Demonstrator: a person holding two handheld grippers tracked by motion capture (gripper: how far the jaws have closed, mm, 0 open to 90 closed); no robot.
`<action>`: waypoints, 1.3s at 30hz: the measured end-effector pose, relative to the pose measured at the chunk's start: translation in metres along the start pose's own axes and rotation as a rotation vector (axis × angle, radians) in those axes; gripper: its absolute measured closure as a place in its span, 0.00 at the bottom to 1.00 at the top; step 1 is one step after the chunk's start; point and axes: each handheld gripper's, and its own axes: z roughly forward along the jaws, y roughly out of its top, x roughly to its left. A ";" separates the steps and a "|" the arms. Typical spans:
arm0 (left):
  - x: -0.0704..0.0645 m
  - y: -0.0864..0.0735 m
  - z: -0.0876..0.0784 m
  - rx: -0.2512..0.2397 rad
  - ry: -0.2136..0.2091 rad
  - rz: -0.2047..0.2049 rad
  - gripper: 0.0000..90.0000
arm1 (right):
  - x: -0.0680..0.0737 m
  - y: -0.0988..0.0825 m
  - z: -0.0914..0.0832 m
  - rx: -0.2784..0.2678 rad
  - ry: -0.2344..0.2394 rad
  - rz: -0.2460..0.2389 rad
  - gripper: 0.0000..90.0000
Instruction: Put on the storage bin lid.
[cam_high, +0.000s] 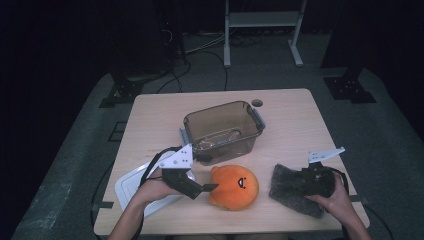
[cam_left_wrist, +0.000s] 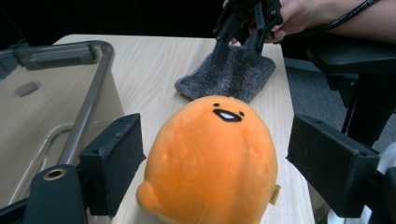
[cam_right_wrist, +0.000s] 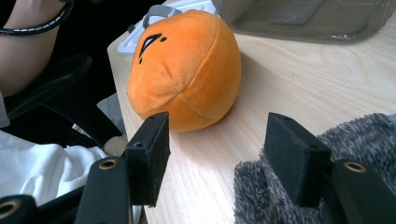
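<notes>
In the high view, the left tool (cam_high: 212, 187) lay low over the near left part of the worktop (cam_high: 295, 120), its dark jaws reaching toward the left flank of the orange plush toy (cam_high: 234, 187), which sat near the front edge, about midway across. Behind the toy stood a clear brown-tinted bin (cam_high: 222, 130) with grey latches, and a white lid (cam_high: 131, 186) lay flat at the near left, partly under the left hand (cam_high: 150, 190). The right tool (cam_high: 295, 181) rested at the near right on a grey fuzzy cloth (cam_high: 292, 192), well apart from the toy, with the right hand (cam_high: 336, 197) behind it. In the left gripper view, the left tool (cam_left_wrist: 215, 163) stood wide, one pad on each side of the orange plush toy (cam_left_wrist: 212, 158); there was a visible gap on the right side, and whether the left pad touched could not be told. The bin's wall (cam_left_wrist: 42, 107) rose at the left, and farther off the right tool (cam_left_wrist: 238, 53) pointed down onto the grey cloth (cam_left_wrist: 229, 77). In the right gripper view, the right tool (cam_right_wrist: 219, 154) stood wide open with bare worktop (cam_right_wrist: 327, 79) between its pads; the right pad sat against the grey cloth (cam_right_wrist: 359, 130), and nothing was gripped. The orange plush toy (cam_right_wrist: 187, 65) sat beyond the left pad, apart from it, with the bin's base (cam_right_wrist: 308, 18) behind it.
</notes>
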 end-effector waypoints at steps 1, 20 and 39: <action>0.000 0.001 0.002 -0.001 -0.005 0.001 0.20 | 0.000 0.000 0.000 -0.001 0.000 0.000 0.44; 0.004 -0.005 0.041 -0.003 -0.009 -0.015 0.19 | -0.002 -0.003 0.001 0.006 0.000 0.010 0.44; 0.001 -0.017 0.068 0.006 -0.026 -0.011 0.27 | -0.007 -0.007 0.002 -0.003 -0.005 0.039 0.39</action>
